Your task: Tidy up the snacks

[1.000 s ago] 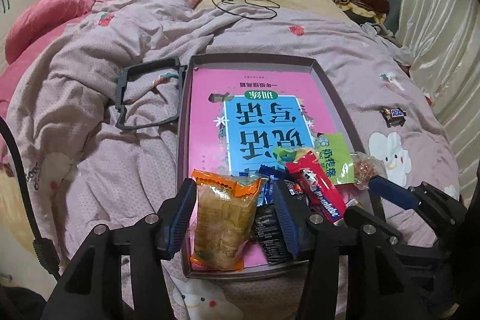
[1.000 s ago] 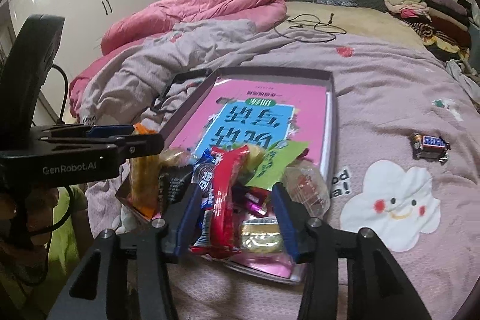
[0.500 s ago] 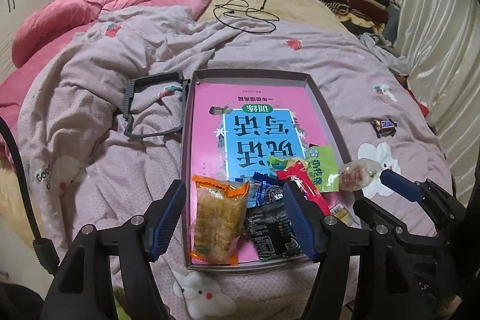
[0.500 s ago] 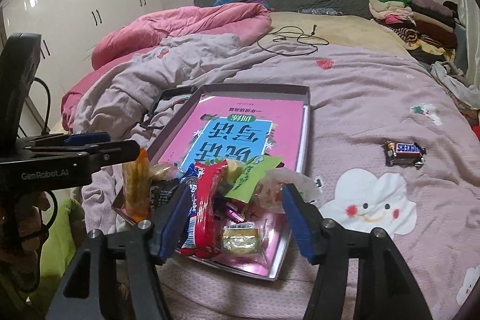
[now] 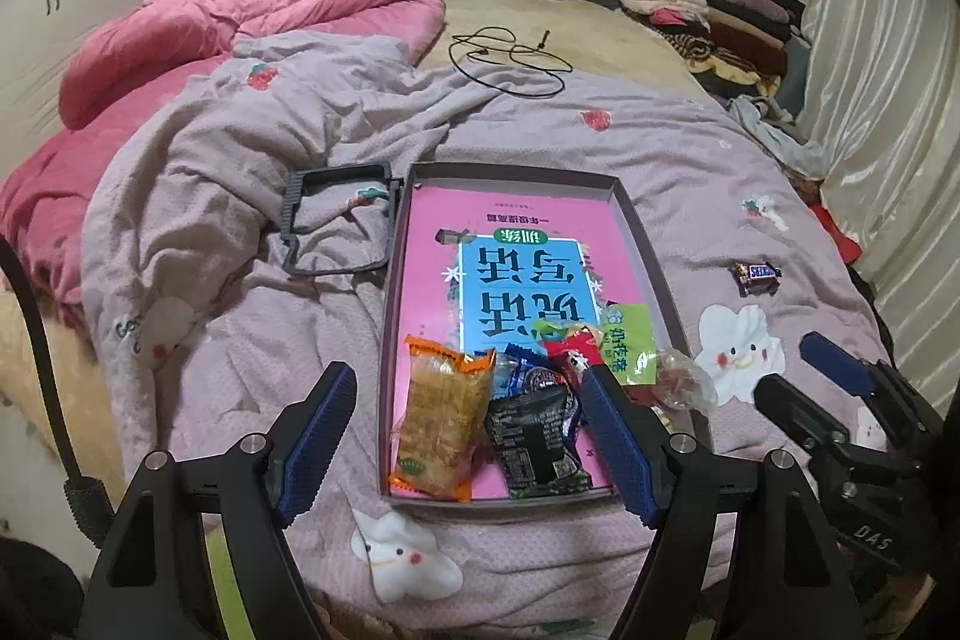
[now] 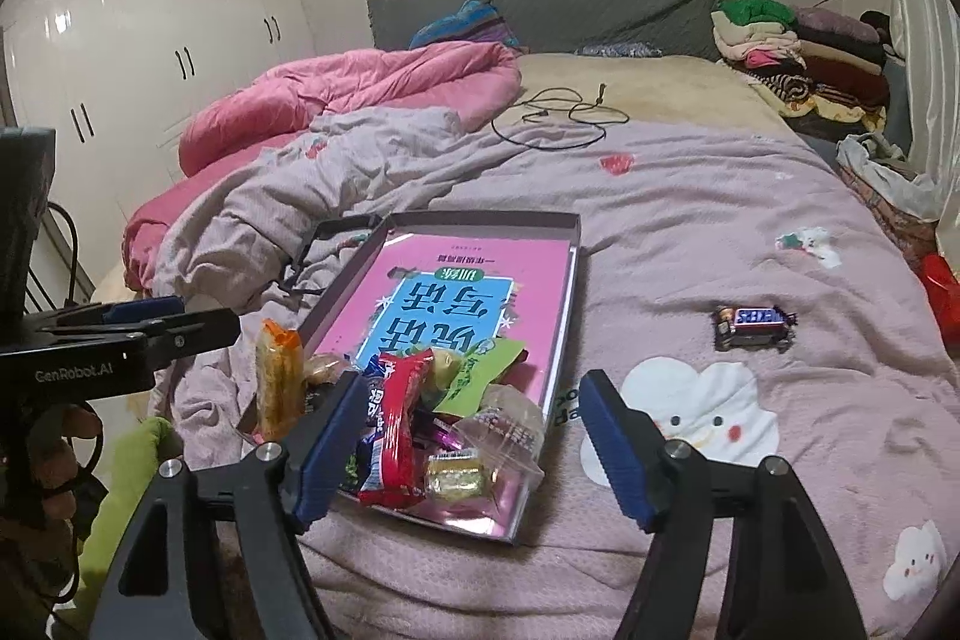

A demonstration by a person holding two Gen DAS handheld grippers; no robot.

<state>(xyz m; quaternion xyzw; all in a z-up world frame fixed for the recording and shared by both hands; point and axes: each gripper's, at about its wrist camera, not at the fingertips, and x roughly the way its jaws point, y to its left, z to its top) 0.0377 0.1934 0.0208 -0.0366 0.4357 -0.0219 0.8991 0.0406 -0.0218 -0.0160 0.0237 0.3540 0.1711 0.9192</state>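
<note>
A shallow grey box lined with a pink and blue booklet lies on the bed. Several snacks are piled at its near end: an orange-edged cracker pack, a black packet, a red bar, a green sachet and a clear wrapped sweet. My left gripper hangs above them, jaws opening, nothing pressed between the pads. My right gripper is likewise opening over the pile, gripping nothing. A chocolate bar lies alone on the quilt to the right.
A grey frame-shaped lid rests left of the box. The lilac quilt is rumpled, with a pink duvet behind. A black cable lies farther back. Folded clothes are stacked at the far right.
Both grippers have opened wider and pulled up and back from the snack pile. The cracker pack and the red bar, earlier between the pads, now lie free in the box.
</note>
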